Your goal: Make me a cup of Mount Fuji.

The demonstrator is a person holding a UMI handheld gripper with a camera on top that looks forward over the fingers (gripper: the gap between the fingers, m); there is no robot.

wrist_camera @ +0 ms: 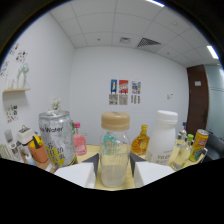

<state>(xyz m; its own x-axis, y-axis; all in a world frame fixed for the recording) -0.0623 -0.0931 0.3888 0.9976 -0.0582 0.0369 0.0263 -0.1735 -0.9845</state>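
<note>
- Nearest the camera, the gripper [114,162] has its two dark fingertips [91,161] standing apart at either side of a clear glass bottle [114,157]; whether the pads press on the glass cannot be told.
- That bottle stands upright between the fingers, with a tan lid [115,120] on top and a pale, cloudy liquid in its lower part.
- Beside the bottle at one side stands a silver can [56,137] printed with the word "Water".
- Just behind the can is a small pink bottle [79,138].
- At the other side of the clear bottle stands a small amber bottle [141,140], and next to it a tall white bottle [162,136].
- Beyond the white bottle is a yellow can [199,144], tilted in this view.
- All of these rest on a pale yellow table [91,150].
- Small posters [124,92] hang on the white wall behind.
</note>
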